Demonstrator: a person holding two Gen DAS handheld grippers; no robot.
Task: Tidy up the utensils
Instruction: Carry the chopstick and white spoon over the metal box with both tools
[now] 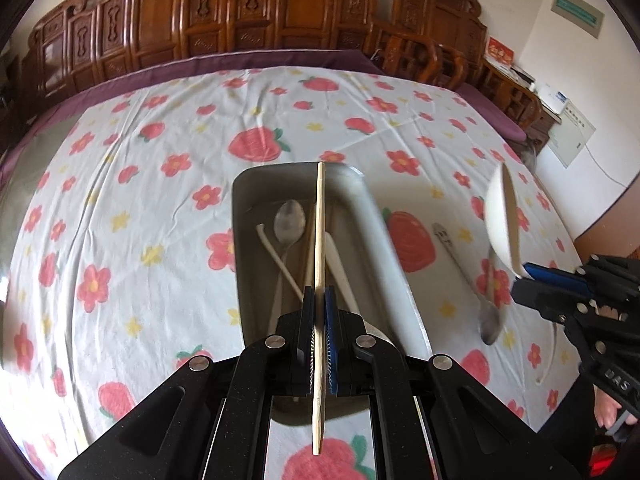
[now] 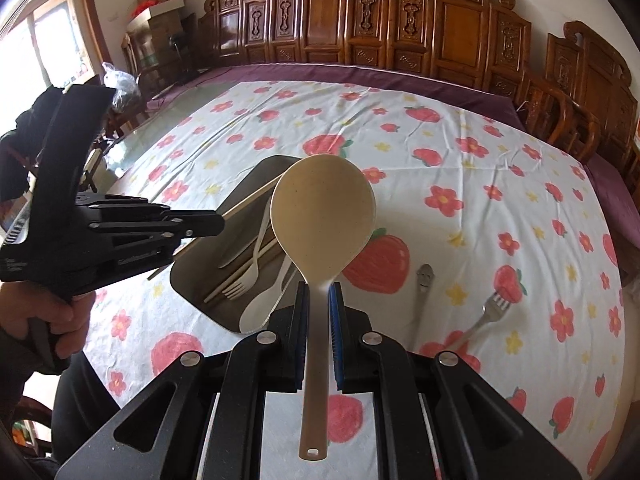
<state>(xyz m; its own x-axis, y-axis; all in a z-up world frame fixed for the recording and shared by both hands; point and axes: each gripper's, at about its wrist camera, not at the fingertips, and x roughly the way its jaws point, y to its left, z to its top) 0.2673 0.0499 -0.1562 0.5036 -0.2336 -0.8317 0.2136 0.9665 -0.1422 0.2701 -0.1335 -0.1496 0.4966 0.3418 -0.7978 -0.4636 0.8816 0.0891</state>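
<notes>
Bare strawberry-and-flower cloth (image 1: 120,200) spreads wide on the left of the worktop, running out to a purple border (image 2: 400,76) at the far edge. The left gripper (image 1: 319,300) is pinched tight on a wooden chopstick (image 1: 320,220), held over the grey metal tray (image 1: 394,276). Inside the tray lie a metal spoon (image 1: 289,222), a white fork (image 2: 244,280), a white spoon (image 2: 260,306) and other pale utensils, crowded lengthwise. Just right of the tray's rim, the right gripper (image 2: 319,292) is clamped on the handle of a beige rice paddle (image 2: 322,216), lifted clear of the cloth. Farther right on the cloth rest a smiley-handled metal spoon (image 2: 424,280) and a metal fork (image 2: 490,312), near each other but apart. Carved wooden chairs (image 2: 460,24) line the far side of the worktop against a white wall (image 1: 560,60).
</notes>
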